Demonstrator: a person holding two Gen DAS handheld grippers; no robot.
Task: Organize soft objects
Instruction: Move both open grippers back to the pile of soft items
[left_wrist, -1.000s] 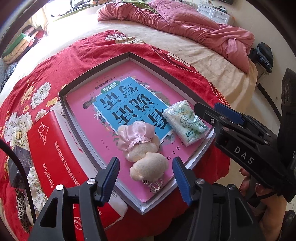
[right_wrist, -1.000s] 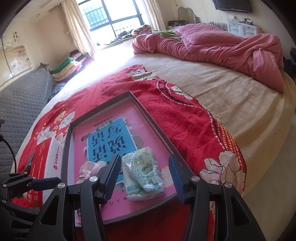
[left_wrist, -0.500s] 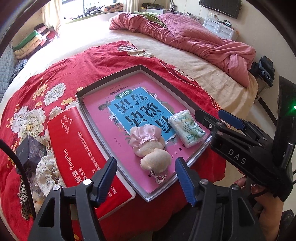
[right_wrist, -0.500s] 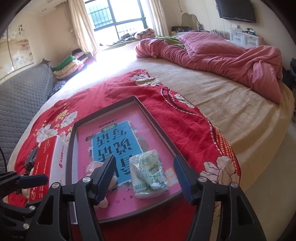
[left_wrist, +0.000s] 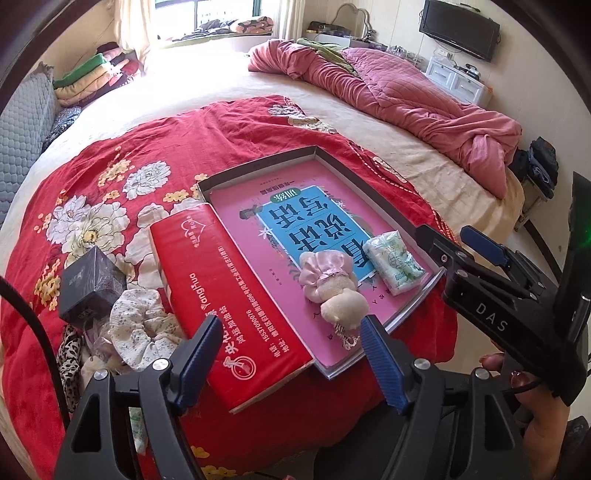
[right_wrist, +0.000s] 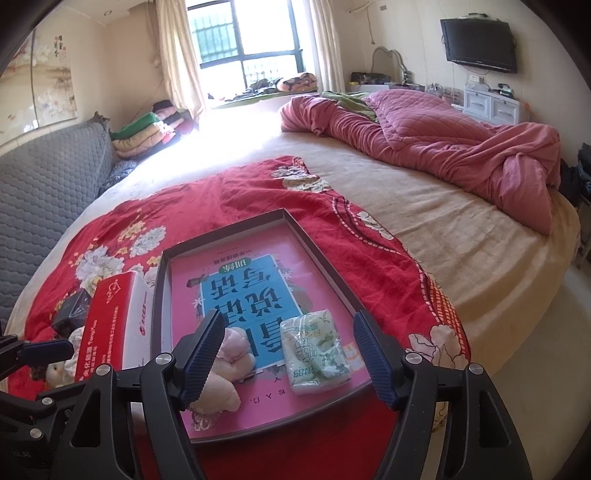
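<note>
1. Left tongs (left_wrist: 286, 356): spread wide, gripping nothing, jaws just opened further, held above the tray's near edge.
2. Right tongs (right_wrist: 288, 354): likewise gaping and empty, jaws just opened further, clear of the tissue pack (right_wrist: 316, 356).
3. Shallow tray (left_wrist: 258, 164) on the red floral blanket (left_wrist: 147, 147), apparently the collecting place.
4. Plush toy (left_wrist: 334, 291) and tissue pack lying side by side in the tray's near corner.
5. Scrunchies (left_wrist: 144, 334) heaped beside the red box (left_wrist: 229, 302), probably awaiting sorting.
</note>
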